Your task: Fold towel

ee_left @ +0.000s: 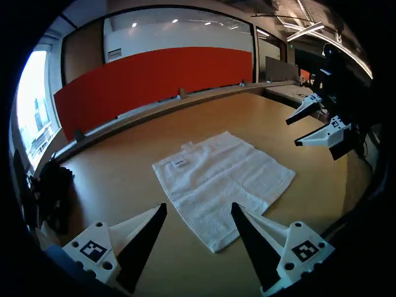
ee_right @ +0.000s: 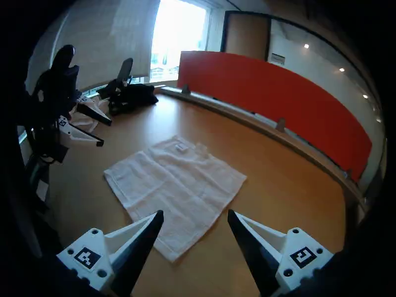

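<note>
Left tool (ee_left: 198, 205) and right tool (ee_right: 195, 212) both hang released, fingers spread, over the counter (ee_left: 123, 163). Each has a near corner of the flat white towel (ee_left: 222, 183) between its fingers, the rest spreading toward 12 o'clock, and neither looks nearer. The towel sits diamond-wise to both and near-square, so I cannot tell its long axis.

Towel (ee_left: 222, 185) lies flat on the table (ee_left: 123, 168), approx. in the middle. In left gripper view, its near corner is between the fingers of the left gripper (ee_left: 198, 205). The right gripper (ee_left: 292, 133) is far right, well apart from the towel. Partition (ee_left: 148, 79) stands behind, along the table's far edge, w/ window (ee_left: 34, 114) at left.
</note>
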{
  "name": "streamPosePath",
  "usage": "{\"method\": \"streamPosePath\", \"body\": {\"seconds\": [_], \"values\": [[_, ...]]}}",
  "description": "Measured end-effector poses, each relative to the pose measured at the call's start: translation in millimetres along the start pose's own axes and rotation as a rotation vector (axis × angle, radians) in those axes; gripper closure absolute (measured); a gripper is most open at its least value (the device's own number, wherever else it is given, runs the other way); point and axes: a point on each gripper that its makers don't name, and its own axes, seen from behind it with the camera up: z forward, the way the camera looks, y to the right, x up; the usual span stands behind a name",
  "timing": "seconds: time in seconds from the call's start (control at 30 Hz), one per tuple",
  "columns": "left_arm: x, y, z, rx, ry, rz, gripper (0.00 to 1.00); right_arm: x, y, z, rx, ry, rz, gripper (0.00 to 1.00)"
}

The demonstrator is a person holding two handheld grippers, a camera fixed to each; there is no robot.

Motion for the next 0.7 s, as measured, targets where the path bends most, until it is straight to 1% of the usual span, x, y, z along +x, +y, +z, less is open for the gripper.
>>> {"method": "streamPosePath", "body": {"seconds": [0.3,0.47,0.7], "values": [[-34,11.7,19.7,-0.036,-0.078,0.01,0.03,-38,-14,15.4,0.03,-0.077,-0.005,0.0],[-52,17.0,27.9,-0.05,-0.113,0.012,0.03,-53,-20,21.9,0.041,-0.107,-0.004,0.0],[-76,21.0,36.9,-0.057,-0.167,0.019,0.03,-72,-29,27.9,0.061,-0.149,-0.02,0.0]]}}
